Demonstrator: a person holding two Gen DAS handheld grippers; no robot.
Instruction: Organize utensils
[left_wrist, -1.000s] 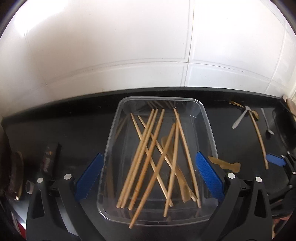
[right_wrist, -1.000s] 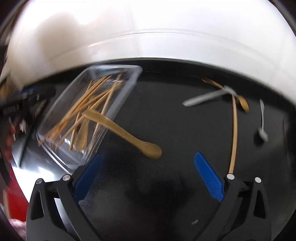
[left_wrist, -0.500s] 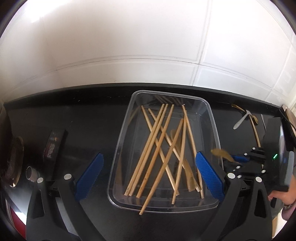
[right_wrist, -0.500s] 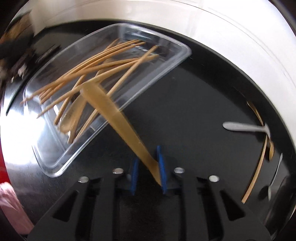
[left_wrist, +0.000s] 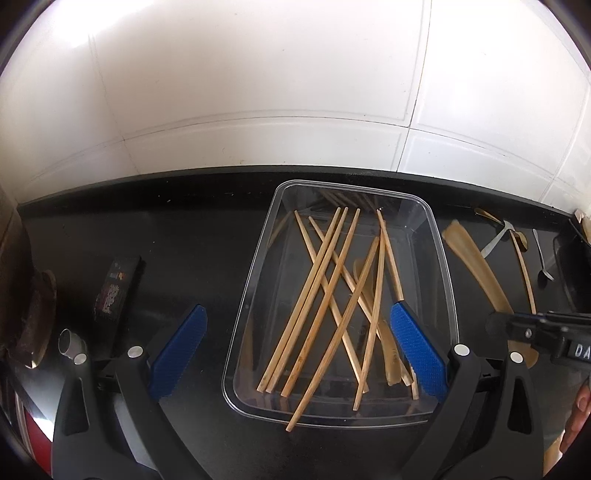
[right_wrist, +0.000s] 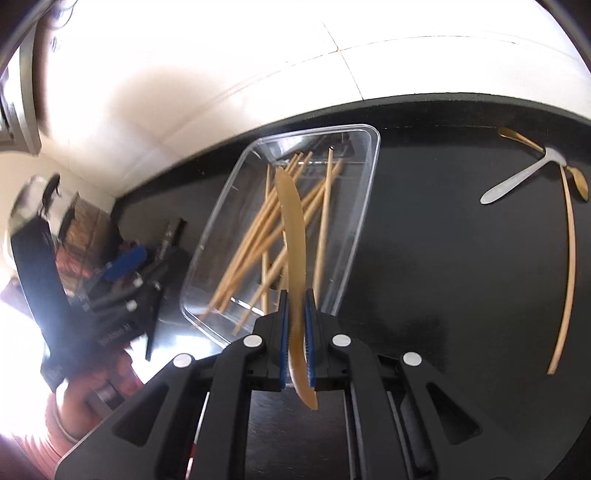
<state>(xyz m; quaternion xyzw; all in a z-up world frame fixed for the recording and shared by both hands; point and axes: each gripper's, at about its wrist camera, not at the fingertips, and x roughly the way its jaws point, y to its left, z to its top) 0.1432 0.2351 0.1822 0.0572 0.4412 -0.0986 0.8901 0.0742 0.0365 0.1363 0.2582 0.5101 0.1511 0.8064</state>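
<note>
Lifted knife (right_wrist: 293, 236) now points toward tray (right_wrist: 364, 206).

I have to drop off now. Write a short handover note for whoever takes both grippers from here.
Right gripper: shut on the flat wooden utensil, held above the counter with its far end toward the clear tray.
Left gripper: open and empty, its fingers on either side of the tray's near half.
Done: wooden chopsticks and another flat wooden piece already lie in the tray.
Left: put the held utensil in the tray, then collect what remains on the black counter: a long wooden stick, a metal spoon, gold spoons and a small metal spoon.
</note>
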